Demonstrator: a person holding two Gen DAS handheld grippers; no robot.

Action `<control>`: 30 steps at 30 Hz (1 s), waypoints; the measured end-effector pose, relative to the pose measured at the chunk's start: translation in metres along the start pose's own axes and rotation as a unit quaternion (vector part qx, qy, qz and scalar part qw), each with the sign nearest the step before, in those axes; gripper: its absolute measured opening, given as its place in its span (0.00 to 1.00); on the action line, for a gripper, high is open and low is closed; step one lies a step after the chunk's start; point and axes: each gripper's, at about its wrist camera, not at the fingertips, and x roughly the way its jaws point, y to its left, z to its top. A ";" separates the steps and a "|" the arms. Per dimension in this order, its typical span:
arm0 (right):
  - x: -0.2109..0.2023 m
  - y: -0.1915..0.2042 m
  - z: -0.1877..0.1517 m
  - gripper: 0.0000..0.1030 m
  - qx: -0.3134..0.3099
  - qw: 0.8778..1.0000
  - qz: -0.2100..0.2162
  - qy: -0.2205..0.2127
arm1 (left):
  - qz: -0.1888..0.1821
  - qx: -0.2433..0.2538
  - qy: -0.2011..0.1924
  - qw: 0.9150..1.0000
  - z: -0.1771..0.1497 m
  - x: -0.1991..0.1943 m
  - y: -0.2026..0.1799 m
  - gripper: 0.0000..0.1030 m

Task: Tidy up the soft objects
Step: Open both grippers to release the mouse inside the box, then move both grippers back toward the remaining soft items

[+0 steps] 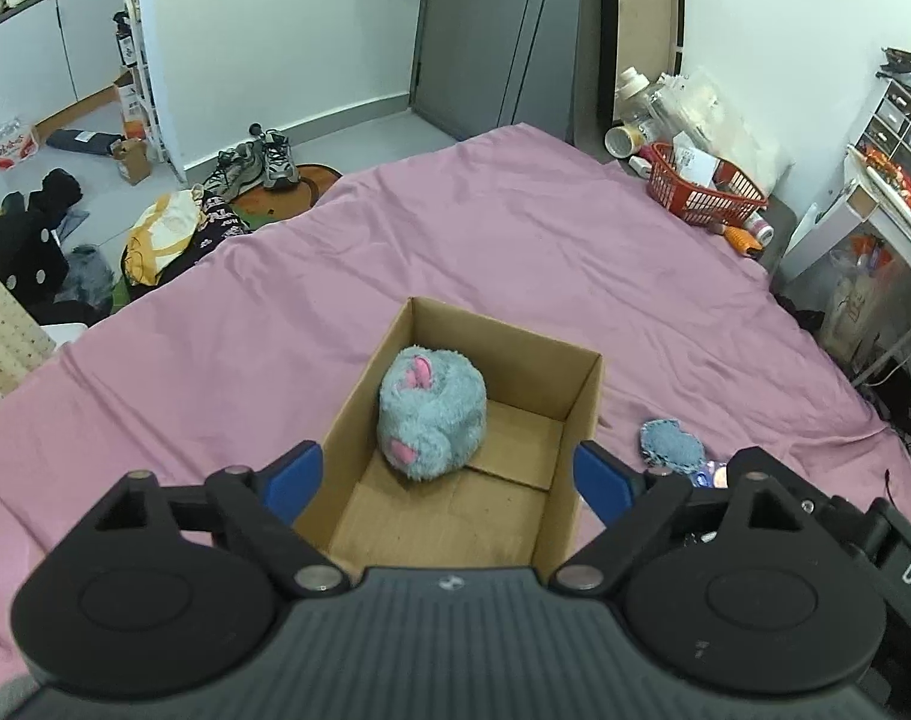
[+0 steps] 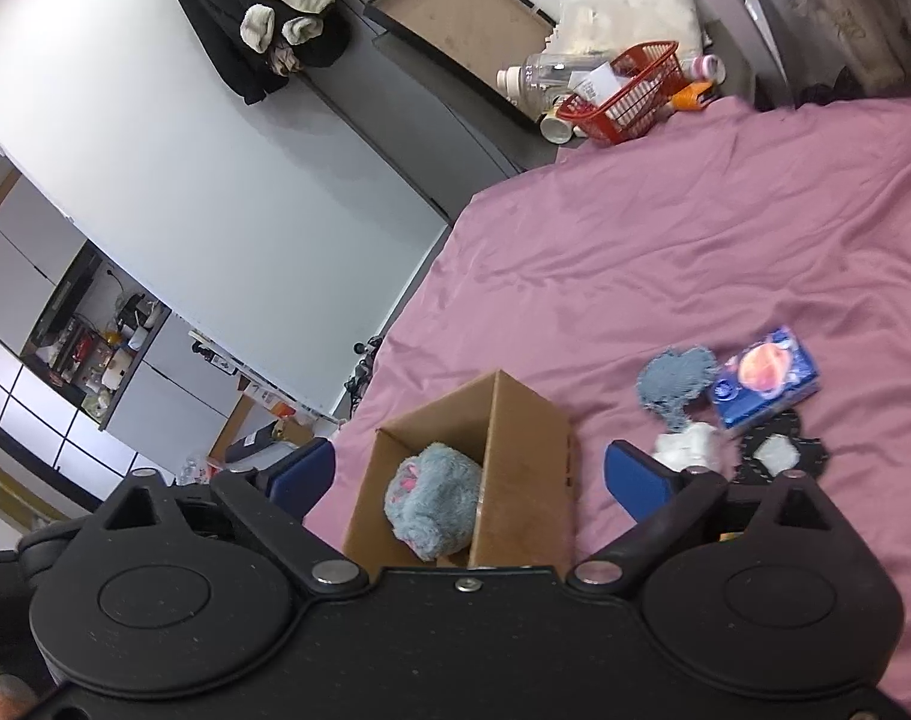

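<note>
An open cardboard box [image 1: 581, 414] [image 2: 521, 450] sits on the pink bed sheet. A fluffy blue plush with pink patches [image 1: 431, 414] [image 2: 434, 501] lies inside it. My left gripper [image 1: 449, 480] is open and empty, above the box's near end. My right gripper [image 2: 470, 474] is open and empty, hovering over the box from its side. On the sheet right of the box lie a small blue fuzzy cloth [image 1: 671, 444] [image 2: 674, 381], a blue tissue pack [image 2: 767, 375], a white soft item [image 2: 689, 447] and a black-and-white soft item [image 2: 779, 453].
A red basket [image 1: 704, 186] [image 2: 629, 93] with bottles and jars stands at the bed's far corner. Shoes [image 1: 257, 162], clothes and bags lie on the floor left of the bed. A white shelf unit [image 1: 875, 198] stands at the right.
</note>
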 end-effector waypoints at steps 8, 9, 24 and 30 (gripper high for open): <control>-0.036 -0.004 -0.004 1.00 -0.020 1.000 0.013 -0.019 | 0.000 -0.002 -0.020 1.000 -0.023 -0.036 -0.008 0.91; -0.040 -0.006 -0.004 1.00 -0.018 1.000 0.011 -0.022 | 0.001 -0.003 -0.022 1.000 -0.026 -0.039 -0.009 0.91; -0.092 -0.046 -0.001 1.00 -0.009 0.998 -0.008 -0.057 | -0.039 0.021 -0.061 0.997 -0.056 -0.082 -0.046 0.91; -0.103 -0.057 0.000 1.00 -0.010 0.997 -0.025 -0.067 | -0.049 0.028 -0.062 0.996 -0.066 -0.085 -0.060 0.91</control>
